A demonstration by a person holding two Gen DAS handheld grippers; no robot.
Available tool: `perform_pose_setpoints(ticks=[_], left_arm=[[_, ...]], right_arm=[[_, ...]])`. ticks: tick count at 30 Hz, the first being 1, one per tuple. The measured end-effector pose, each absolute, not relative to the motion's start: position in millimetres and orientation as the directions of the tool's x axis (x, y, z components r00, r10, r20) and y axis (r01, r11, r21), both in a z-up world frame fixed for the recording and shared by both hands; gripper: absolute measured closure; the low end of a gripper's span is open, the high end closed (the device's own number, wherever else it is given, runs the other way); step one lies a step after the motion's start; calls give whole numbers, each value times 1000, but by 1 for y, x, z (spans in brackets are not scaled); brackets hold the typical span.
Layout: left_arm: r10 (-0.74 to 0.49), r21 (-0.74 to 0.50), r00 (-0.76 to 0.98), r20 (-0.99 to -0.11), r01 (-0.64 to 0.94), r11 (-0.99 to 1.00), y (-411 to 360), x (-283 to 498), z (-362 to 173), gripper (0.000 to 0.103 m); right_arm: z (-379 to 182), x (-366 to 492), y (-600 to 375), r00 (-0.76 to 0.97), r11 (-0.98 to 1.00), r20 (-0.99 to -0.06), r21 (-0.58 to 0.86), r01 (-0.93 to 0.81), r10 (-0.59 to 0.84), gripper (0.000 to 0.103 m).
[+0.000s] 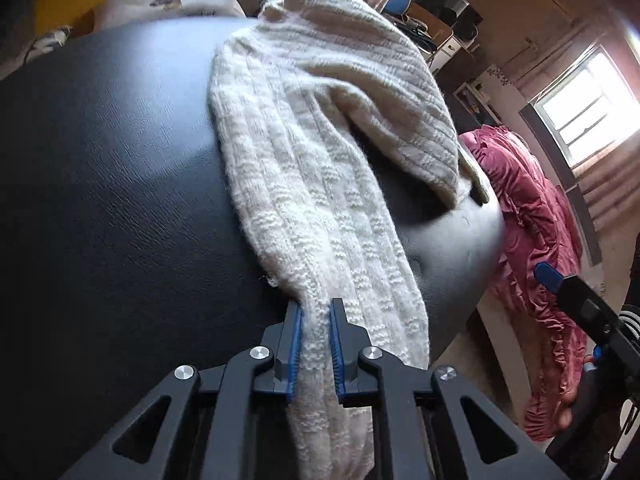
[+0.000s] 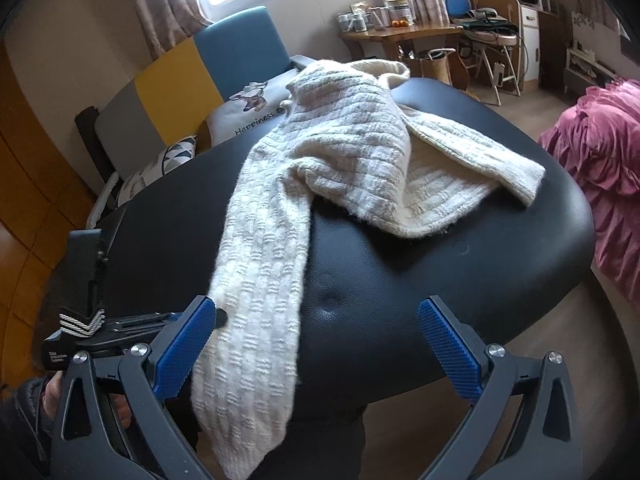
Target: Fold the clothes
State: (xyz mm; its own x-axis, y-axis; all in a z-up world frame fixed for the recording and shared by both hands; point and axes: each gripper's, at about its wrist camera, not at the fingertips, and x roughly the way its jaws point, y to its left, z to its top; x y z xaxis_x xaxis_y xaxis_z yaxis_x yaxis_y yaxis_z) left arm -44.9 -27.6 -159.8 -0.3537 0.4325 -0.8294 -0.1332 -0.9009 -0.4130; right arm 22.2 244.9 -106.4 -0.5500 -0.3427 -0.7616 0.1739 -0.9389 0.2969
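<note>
sweater: cream knit (image 1: 320,128), bunched on the black tabletop (image 1: 120,160); body heaped toward the far side, one sleeve (image 2: 260,264) trailing over the near edge and hanging off.
left gripper: (image 1: 315,312) narrow, pads clamped on the sleeve near the tabletop edge; knit fills the gap between the jaws.
right gripper: (image 2: 316,340) wide, holding nothing; it hovers above the near edge with the sleeve running past its left pad (image 2: 182,354); whether they touch is unclear.
step: judged as an early grab to spread or straighten the sweater before any fold.
risk, stretch: the grip is on only part of the sleeve's width; a hard pull could stretch the loose knit rather than move the body.
risk, slip: fuzzy yarn may creep out of the pads if the heap drags on the tabletop.
risk, drag-off: the sleeve already hangs over the edge; pulling toward the person could haul the whole sweater off the smooth surface.
risk, tangle: the body is folded over itself, so a one-sided pull may tighten the bunch.
</note>
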Motion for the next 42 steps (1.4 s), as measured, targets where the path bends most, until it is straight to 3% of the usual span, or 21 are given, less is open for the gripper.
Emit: perform_pose_setpoints(ticks=[7,11,17,19,22,27,33,37,42], left_arm=[[346,-297,-447,-825,-178,-938,-30,-39,-133,93],[351,-315,-440,-827,-154,-936,-39,-40,-123,93],[268,-233,-622,-736,-139,-962,-67,-37,-52,93],[212,-185,-633,-744,-109,-977,-78,-45,-45,93],[173,-160,-587,-791,-74,-984,-87,-56,-63,93],[186,-181,-515,-837,-60,-982,-87,-54,-102,93],[158,-159,-465,-871,-36,-987,-88,-50,-136,93],[186,-200,-459,-869,-19,-980,-103,-49,-147,93],[233,-255,-477,-848,-19,-967,-130,-41,-144,89]], right_arm=[[-113,24,248,-541,-949,-780,284,140,-314,0],[-119,24,247,-527,-954,-796,273,127,-298,0],[-113,28,248,-545,-930,-755,325,173,-365,0],[-111,25,246,-543,-923,-747,333,193,-384,0],[-105,5,241,-547,-931,-753,296,213,-365,0],[-91,-51,227,-531,-881,-702,372,293,-474,0],[-123,-166,211,-437,-857,-737,460,234,-515,0],[-188,-216,221,-332,-863,-807,503,47,-488,0],[-193,-210,207,-364,-885,-809,450,121,-462,0]])
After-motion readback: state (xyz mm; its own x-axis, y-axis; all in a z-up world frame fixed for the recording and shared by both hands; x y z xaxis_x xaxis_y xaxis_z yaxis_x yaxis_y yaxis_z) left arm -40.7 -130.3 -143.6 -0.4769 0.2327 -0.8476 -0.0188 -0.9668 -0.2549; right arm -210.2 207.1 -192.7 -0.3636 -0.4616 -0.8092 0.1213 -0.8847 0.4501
